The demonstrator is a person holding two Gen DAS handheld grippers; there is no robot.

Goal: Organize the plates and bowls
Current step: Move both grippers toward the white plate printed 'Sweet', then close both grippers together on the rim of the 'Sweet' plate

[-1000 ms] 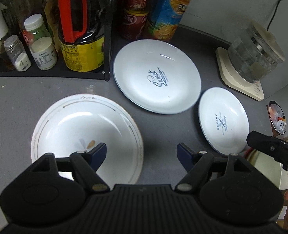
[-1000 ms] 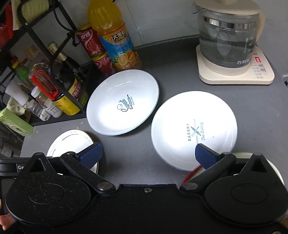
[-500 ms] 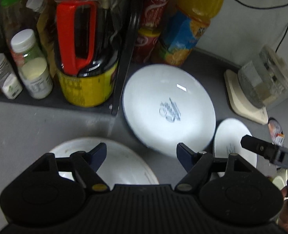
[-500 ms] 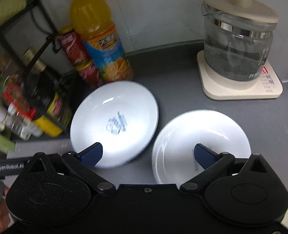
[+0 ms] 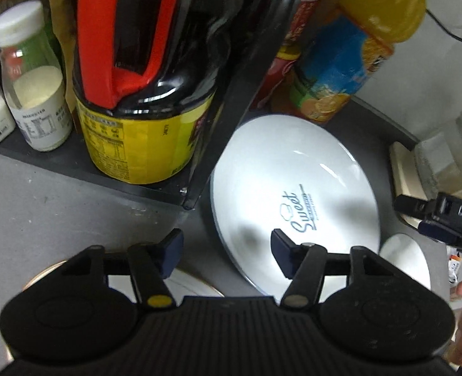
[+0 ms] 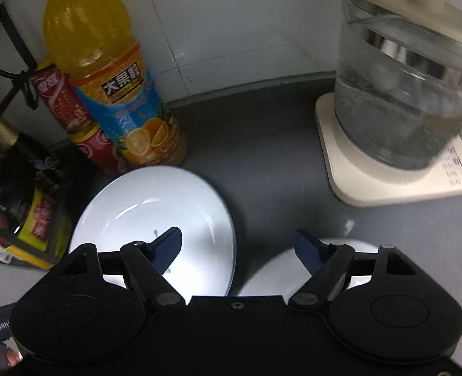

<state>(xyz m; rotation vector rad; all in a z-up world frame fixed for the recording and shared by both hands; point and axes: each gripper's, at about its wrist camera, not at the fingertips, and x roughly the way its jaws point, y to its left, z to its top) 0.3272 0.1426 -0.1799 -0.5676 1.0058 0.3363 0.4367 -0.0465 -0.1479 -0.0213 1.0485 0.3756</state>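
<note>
Grey countertop [image 5: 59, 206] runs under both my grippers. Using the white round "Sweet" plate [image 5: 296, 197] as landmark: left of it, the black rack shelf [image 5: 84, 169] edge nearly touches its rim. My left gripper [image 5: 226, 252] hovers over its near-left rim, jaws apart, empty. My right gripper [image 6: 238, 247] hangs over bare counter between this plate [image 6: 156, 219] and a smaller white plate [image 6: 281, 269] to its right, jaws apart, empty. Open counter lies beyond, toward the glass kettle [image 6: 400, 94].
</note>
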